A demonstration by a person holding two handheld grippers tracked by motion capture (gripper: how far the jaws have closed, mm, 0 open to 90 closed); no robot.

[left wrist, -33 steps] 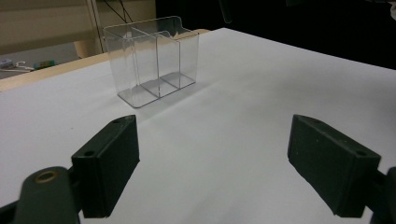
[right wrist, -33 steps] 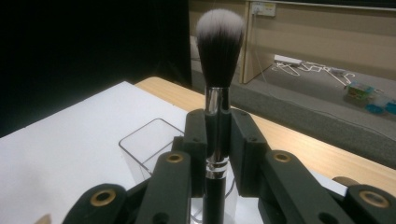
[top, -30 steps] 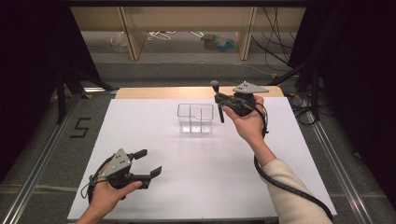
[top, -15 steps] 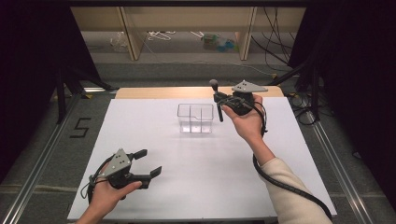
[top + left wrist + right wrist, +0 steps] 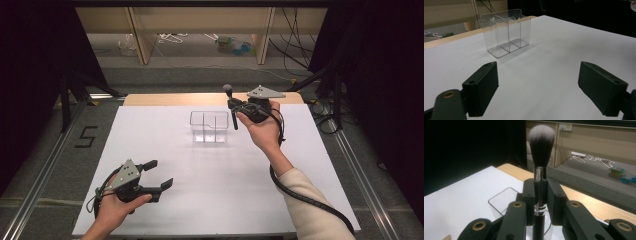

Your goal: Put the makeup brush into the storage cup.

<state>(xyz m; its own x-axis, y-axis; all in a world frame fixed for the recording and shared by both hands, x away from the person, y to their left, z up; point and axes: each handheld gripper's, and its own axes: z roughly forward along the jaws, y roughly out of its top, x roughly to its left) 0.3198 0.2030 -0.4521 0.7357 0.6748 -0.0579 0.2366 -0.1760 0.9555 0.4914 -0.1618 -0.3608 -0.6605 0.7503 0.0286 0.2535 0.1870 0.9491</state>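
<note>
While upright, brush (image 5: 540,170) between right hand-held gripper (image 5: 540,202) jaws.

Take the clear divided box (image 5: 209,126) as your mark: your right gripper (image 5: 235,108) holds the brush (image 5: 230,102) upright just right of it; your left gripper (image 5: 156,174) sits well nearer you, leftward.

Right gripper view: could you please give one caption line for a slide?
The right gripper clamps an upright makeup brush by its handle above a clear divided organizer on the white table.
</note>
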